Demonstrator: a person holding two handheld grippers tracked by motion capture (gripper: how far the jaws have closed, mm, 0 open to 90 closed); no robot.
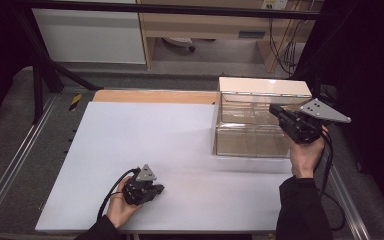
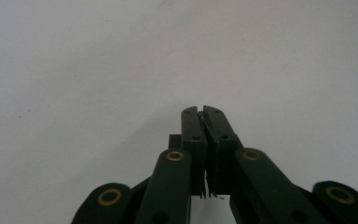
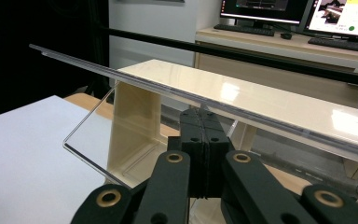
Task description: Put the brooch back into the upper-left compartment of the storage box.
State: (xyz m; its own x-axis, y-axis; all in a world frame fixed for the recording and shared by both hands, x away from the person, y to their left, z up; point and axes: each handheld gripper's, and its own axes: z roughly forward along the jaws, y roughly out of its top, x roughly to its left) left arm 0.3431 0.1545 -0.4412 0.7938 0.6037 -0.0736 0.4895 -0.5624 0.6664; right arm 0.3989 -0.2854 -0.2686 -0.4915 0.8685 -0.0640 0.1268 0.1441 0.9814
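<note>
A clear box [image 1: 252, 142] with a cream top [image 1: 265, 86] stands at the right rear of the white table [image 1: 145, 135]. My right gripper [image 1: 273, 109] is held at the box's right front corner, jaws shut. In the right gripper view its tips [image 3: 203, 111] meet the long edge of a clear panel [image 3: 98, 135], which runs across the jaws, not between them; the cream frame [image 3: 135, 126] lies behind. My left gripper [image 1: 160, 189] rests low over the table's front left, jaws shut [image 2: 201, 109] with nothing seen between them, above bare white surface.
A wooden strip [image 1: 155, 96] borders the table's far edge. Metal rails [image 1: 10, 165] run along the left side. Beyond are a desk [image 1: 205, 25], hanging cables [image 1: 285, 45] and monitors [image 3: 340, 16]. Dark curtains close both sides.
</note>
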